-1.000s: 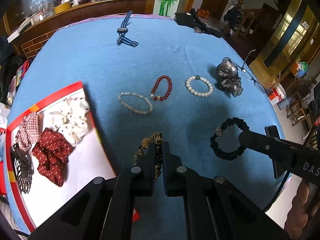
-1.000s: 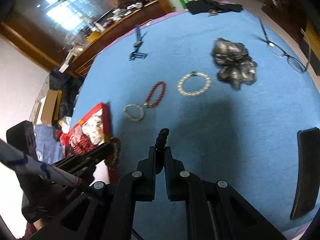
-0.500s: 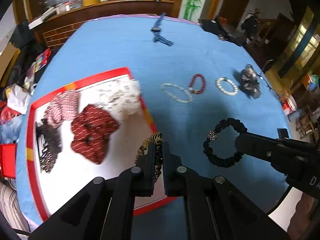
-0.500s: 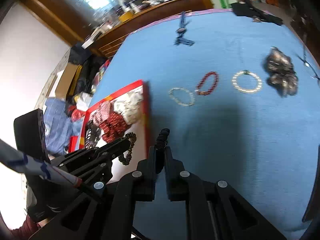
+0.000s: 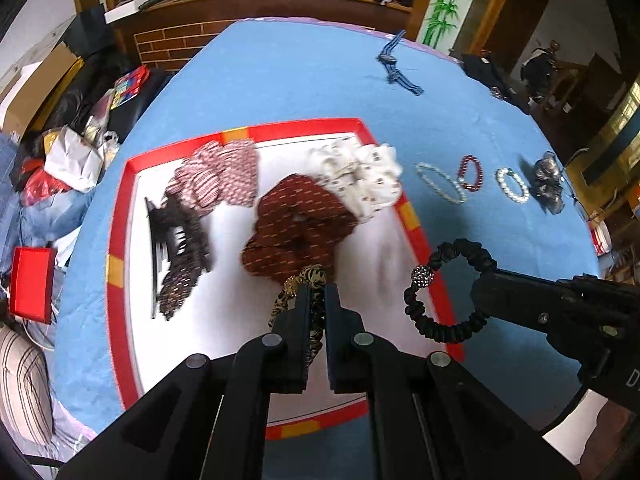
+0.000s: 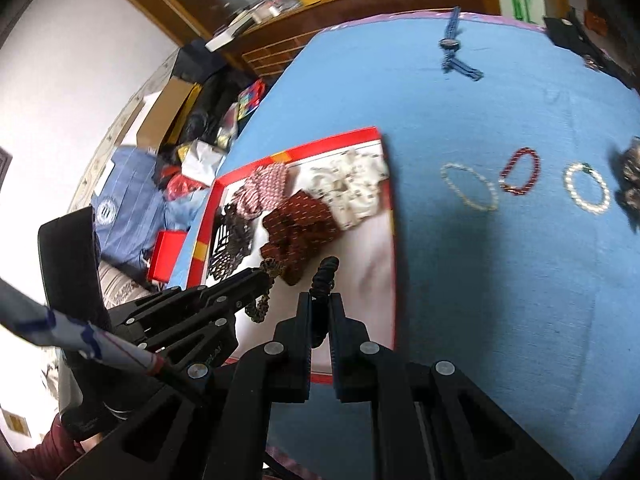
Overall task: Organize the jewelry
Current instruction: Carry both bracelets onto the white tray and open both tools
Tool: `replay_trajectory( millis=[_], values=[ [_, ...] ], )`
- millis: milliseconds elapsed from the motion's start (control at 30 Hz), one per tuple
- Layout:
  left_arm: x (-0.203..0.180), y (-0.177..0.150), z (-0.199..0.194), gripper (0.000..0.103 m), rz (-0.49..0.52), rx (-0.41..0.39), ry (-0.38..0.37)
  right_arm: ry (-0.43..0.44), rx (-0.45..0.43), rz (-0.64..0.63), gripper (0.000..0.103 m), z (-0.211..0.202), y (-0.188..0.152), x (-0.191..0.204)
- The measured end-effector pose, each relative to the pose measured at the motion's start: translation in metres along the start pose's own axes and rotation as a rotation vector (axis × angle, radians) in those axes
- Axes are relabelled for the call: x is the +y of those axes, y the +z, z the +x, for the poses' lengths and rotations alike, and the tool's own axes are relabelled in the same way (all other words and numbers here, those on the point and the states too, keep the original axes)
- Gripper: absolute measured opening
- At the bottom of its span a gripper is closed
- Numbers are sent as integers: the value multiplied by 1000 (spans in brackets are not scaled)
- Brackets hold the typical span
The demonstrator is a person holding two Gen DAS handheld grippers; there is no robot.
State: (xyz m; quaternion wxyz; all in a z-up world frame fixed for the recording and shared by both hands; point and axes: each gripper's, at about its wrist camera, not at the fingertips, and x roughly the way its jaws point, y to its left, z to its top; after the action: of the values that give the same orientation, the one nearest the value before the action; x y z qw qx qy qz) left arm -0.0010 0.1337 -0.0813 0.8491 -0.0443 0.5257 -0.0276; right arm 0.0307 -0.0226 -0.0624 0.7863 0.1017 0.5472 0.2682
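You are clamping the leopard-print fabric hair tie (image 5: 308, 280) in your left gripper (image 5: 316, 292), and your right gripper (image 6: 320, 300) is pinching the black ruched hair tie (image 5: 452, 284) with its sparkly bead, both hanging over the red-rimmed white tray (image 5: 120, 216).

In my left jaws hangs a leopard-print fabric hair tie (image 5: 308, 300), above the red-rimmed white tray (image 5: 120, 216), just beside the dark red patterned scrunchie (image 5: 296, 224) lying in it. My right jaws pinch a black ruched hair band with a sparkly bead (image 5: 448, 284), its loop hanging over the tray's near right rim. On the blue cloth beyond that rim lie three bead bracelets (image 5: 470, 172).
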Motion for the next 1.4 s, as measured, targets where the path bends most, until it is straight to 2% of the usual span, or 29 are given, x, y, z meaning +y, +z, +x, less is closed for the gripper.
replay_trajectory(
  millis=[200,567,1133,1333,1400],
  values=[
    [24,-6,10,6,-29,26,23,0,35,-11,9,22,1,11],
    [53,-11,38,6,-51,78,55,-60,79,1,9,57,8,11],
    [56,9,55,6,-34,77,39,-188,88,34,11,84,23,-4],
    [56,11,52,7,-47,72,24,-189,88,36,12,80,23,-5],
    [56,11,51,8,-51,71,22,-182,83,38,17,76,23,-6]
  ],
)
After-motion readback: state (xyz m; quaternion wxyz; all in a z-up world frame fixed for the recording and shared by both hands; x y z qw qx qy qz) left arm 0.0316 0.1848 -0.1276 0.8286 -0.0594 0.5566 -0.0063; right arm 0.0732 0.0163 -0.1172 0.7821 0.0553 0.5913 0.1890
